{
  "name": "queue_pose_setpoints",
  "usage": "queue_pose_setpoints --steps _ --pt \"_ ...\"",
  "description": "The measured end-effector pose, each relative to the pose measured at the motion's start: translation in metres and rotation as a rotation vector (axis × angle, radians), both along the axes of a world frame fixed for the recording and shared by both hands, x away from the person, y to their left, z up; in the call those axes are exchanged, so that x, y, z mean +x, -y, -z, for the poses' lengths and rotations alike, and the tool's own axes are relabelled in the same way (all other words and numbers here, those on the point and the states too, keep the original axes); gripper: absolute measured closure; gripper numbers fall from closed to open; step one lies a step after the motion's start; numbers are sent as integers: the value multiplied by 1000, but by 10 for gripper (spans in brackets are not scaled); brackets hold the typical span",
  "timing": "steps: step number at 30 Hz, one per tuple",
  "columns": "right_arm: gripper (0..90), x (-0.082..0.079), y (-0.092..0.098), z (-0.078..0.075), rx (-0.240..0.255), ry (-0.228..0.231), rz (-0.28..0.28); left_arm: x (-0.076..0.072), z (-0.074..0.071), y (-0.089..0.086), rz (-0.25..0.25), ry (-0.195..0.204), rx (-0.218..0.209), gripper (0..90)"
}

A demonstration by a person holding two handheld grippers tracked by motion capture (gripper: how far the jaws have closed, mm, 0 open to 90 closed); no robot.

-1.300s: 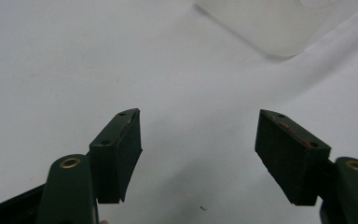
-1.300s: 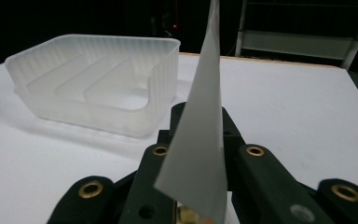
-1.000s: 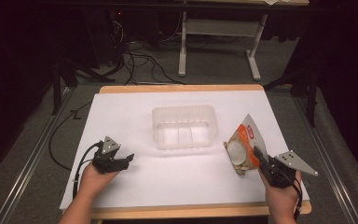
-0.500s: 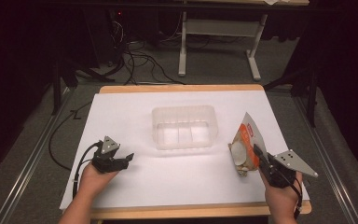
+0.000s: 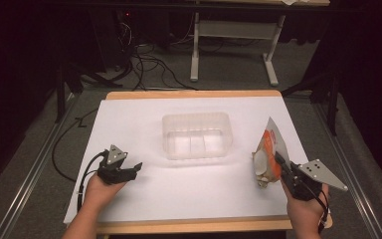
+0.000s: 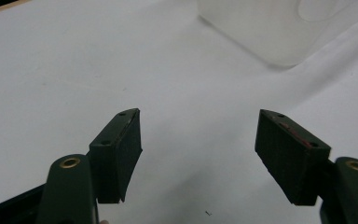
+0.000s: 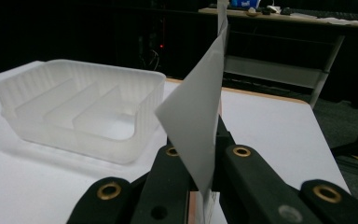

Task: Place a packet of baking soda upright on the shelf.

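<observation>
Holding the packet edge-on for transfer to the container

Clamping the flat packet (image 5: 267, 157) by its lower edge, the right gripper (image 5: 281, 168) has its jaws closed tight on it, as the right gripper view shows: the packet (image 7: 200, 116) rises upright between the two black jaws. This edge grip appears chosen to keep the packet's free end clear for lowering into a compartment. The packet stands tilted near the table's right edge, to the right of the clear divided container (image 5: 196, 135) and apart from it. The right hand (image 5: 306, 206) sits low near the table's front edge, with the gripper angled up and toward the container.

The left gripper (image 5: 134, 168) is released, jaws wide with nothing between them, parked on the white table cover (image 5: 129, 119). The left hand (image 5: 97, 189) rests flat, pointed toward the container
</observation>
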State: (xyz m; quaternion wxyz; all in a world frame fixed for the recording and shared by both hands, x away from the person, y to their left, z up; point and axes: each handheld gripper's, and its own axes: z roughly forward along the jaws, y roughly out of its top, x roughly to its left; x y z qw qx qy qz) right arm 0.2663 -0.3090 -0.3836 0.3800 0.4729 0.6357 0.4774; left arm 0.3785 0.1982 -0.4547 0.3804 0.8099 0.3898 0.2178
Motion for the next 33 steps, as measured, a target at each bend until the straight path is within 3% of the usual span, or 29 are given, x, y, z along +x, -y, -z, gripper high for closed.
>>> queue_pose_setpoints --steps 16,33 --pt "900 14 -7 -23 14 47 -11 -2 -2 -2 5 25 -10 319" --pt "900 26 -31 -72 41 123 -77 -3 -3 -3 2 30 -17 319"
